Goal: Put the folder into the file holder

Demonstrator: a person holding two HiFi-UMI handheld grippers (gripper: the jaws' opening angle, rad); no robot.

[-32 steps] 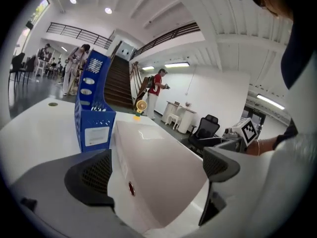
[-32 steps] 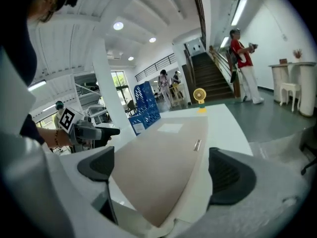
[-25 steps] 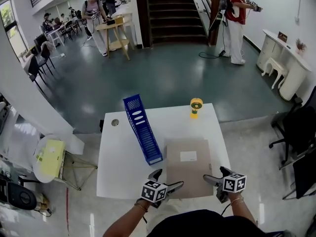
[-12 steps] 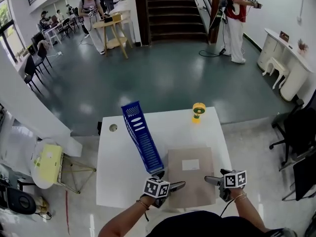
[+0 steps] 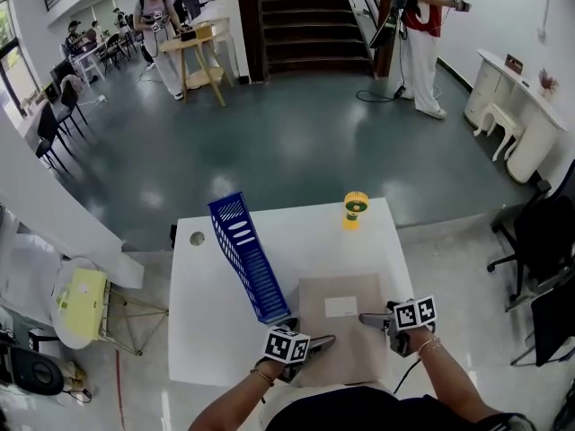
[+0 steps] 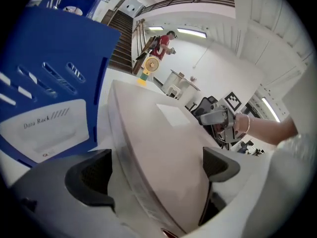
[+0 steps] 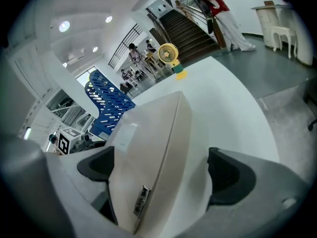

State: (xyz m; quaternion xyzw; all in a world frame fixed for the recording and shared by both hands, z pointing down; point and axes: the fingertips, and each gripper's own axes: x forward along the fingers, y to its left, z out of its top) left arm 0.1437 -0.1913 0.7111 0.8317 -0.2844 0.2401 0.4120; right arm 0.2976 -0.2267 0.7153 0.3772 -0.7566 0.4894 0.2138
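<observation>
A beige folder (image 5: pixel 340 326) with a white label lies flat on the white table (image 5: pixel 216 330), near its front edge. To its left a blue file holder (image 5: pixel 243 257) stands upright on the table. My left gripper (image 5: pixel 310 336) is at the folder's near left corner. It is open, and the folder (image 6: pixel 163 143) runs between its jaws (image 6: pixel 158 167). My right gripper (image 5: pixel 375 325) is at the folder's right edge. It too is open, with the folder's edge (image 7: pixel 158 148) between its pads (image 7: pixel 161 167). The holder (image 6: pixel 44 98) is close on the left.
A small yellow fan (image 5: pixel 356 208) stands at the table's far right. A round cable hole (image 5: pixel 196 238) is at the far left. Black office chairs (image 5: pixel 539 241) are to the right of the table, and people stand far off in the hall.
Both grippers have moved in over the folder. The right one went forward and leftward along its right edge, and the left one closed in on the near left corner.
</observation>
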